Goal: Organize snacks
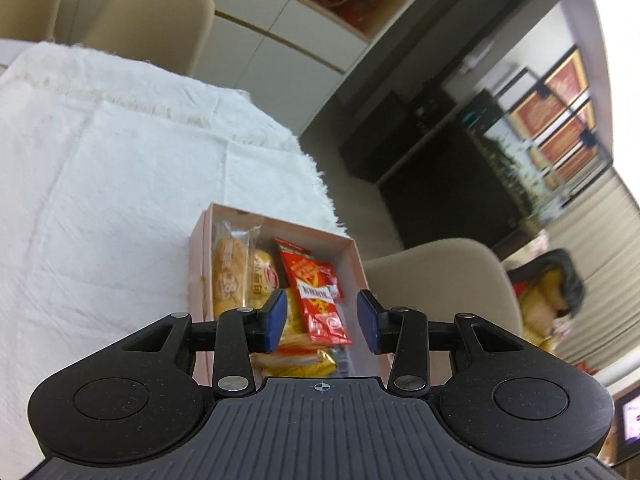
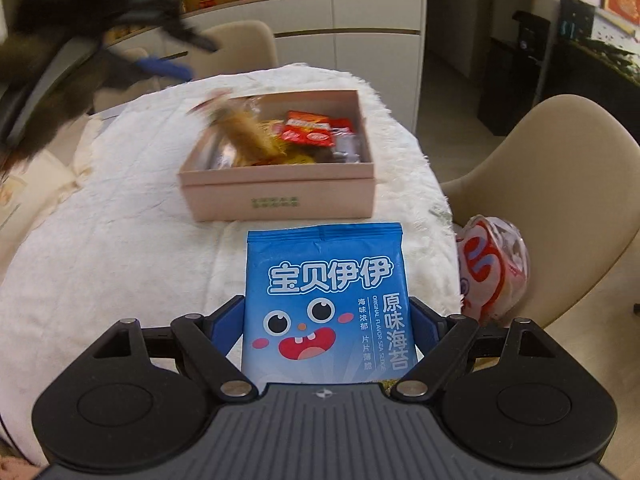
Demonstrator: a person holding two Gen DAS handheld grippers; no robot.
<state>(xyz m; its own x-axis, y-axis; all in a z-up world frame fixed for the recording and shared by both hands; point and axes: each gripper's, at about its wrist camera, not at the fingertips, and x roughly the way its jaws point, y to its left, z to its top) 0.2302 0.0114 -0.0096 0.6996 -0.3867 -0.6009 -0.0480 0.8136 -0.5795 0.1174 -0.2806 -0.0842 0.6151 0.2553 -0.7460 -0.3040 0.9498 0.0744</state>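
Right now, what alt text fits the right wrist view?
The right gripper clamps a blue seaweed snack packet upright above a white fluffy cloth. Beyond stands an open pink box of snacks, with the blurred left gripper above it.

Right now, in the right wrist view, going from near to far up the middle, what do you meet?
Right tongs → blue seaweed packet held in them → bare white cloth → pink box of snacks → beige chair → white cabinet.

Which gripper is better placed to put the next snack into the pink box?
Right. The right gripper already holds the blue seaweed packet just in front of the pink box; the left gripper is open with nothing between its fingers.
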